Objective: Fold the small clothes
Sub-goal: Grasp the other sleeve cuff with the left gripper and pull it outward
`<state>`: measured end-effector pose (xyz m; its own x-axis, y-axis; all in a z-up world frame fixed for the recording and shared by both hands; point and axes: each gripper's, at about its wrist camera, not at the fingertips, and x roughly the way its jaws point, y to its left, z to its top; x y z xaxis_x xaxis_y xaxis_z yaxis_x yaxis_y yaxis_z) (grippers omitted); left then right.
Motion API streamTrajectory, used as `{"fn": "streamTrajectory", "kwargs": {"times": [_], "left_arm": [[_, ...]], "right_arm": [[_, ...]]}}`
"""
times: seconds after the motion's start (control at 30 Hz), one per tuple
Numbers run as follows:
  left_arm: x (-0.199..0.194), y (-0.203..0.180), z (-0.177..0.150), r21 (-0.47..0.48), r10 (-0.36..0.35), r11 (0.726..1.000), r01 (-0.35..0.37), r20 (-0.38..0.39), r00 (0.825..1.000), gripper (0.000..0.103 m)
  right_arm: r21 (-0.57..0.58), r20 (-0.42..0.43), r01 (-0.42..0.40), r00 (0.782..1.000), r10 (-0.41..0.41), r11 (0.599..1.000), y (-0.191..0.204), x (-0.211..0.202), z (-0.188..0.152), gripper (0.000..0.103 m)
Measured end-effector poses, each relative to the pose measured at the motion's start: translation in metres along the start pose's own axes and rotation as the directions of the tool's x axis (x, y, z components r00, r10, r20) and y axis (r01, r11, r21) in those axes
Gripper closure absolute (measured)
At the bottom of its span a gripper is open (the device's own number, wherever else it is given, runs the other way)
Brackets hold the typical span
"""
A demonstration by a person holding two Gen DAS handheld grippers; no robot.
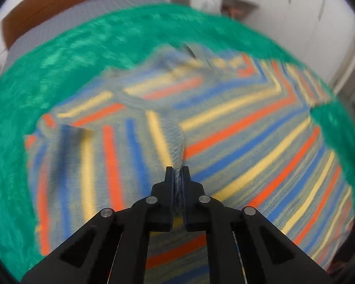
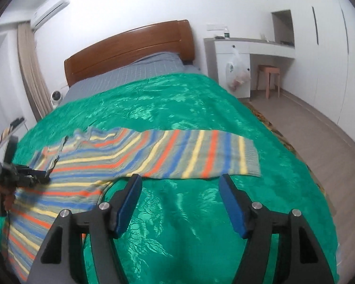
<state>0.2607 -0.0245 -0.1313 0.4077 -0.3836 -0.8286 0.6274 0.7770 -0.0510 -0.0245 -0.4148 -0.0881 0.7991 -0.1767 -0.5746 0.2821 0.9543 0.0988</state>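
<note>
A striped knit sweater in grey, blue, orange and yellow lies on the green blanket, one sleeve stretched out to the right. My left gripper is shut on a raised fold of the sweater; the view is blurred. It also shows at the left edge of the right wrist view, at the sweater's left side. My right gripper is open and empty, hovering over the blanket just in front of the sleeve.
The bed has a wooden headboard and grey bedding at the far end. A white desk, a hanging plastic bag and a stool stand to the right. A small fan sits at the left.
</note>
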Motion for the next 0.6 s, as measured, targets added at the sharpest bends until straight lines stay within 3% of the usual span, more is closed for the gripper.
{"fn": "streamTrajectory", "kwargs": {"times": [0.1, 0.17, 0.23, 0.3, 0.37, 0.4, 0.43, 0.47, 0.53, 0.6], "left_arm": [[-0.047, 0.047, -0.003, -0.134, 0.058, 0.99, -0.043, 0.113, 0.992, 0.1], [-0.077, 0.087, -0.012, -0.263, 0.147, 0.96, -0.099, 0.167, 0.975, 0.1], [-0.106, 0.132, -0.03, -0.405, 0.296, 0.891, -0.205, 0.176, 0.939, 0.101], [-0.126, 0.169, -0.053, -0.497, 0.458, 0.798, -0.34, 0.133, 0.879, 0.101], [-0.133, 0.197, -0.079, -0.567, 0.533, 0.717, -0.406, 0.07, 0.843, 0.101], [-0.132, 0.205, -0.088, -0.582, 0.542, 0.699, -0.416, 0.052, 0.839, 0.101], [-0.13, 0.208, -0.095, -0.579, 0.523, 0.71, -0.402, 0.051, 0.851, 0.101], [-0.126, 0.206, -0.097, -0.561, 0.483, 0.741, -0.368, 0.066, 0.873, 0.101], [-0.113, 0.182, -0.091, -0.476, 0.36, 0.838, -0.267, 0.113, 0.926, 0.099], [-0.105, 0.148, -0.078, -0.395, 0.218, 0.907, -0.146, 0.143, 0.966, 0.094]], "right_arm": [[-0.005, -0.007, -0.009, 1.0, 0.009, 1.0, 0.007, 0.004, -0.003, 0.036], [-0.012, -0.007, -0.009, 1.0, 0.009, 1.0, 0.008, 0.005, -0.006, 0.036], [-0.018, -0.007, -0.009, 1.0, 0.009, 1.0, 0.01, 0.008, -0.008, 0.036], [-0.023, -0.012, -0.013, 1.0, 0.012, 1.0, 0.015, 0.012, -0.008, 0.036], [-0.031, -0.023, -0.015, 1.0, 0.015, 0.999, 0.018, 0.015, -0.01, 0.036], [-0.035, -0.029, -0.017, 0.999, 0.016, 0.999, 0.02, 0.017, -0.011, 0.036], [-0.04, -0.036, -0.02, 0.999, 0.018, 0.999, 0.023, 0.019, -0.012, 0.036], [-0.045, -0.041, -0.021, 0.999, 0.02, 0.999, 0.026, 0.022, -0.013, 0.036], [-0.055, -0.046, -0.021, 0.999, 0.018, 0.998, 0.032, 0.026, -0.013, 0.036], [-0.056, -0.044, -0.016, 0.999, 0.014, 0.998, 0.037, 0.03, -0.011, 0.036]]}}
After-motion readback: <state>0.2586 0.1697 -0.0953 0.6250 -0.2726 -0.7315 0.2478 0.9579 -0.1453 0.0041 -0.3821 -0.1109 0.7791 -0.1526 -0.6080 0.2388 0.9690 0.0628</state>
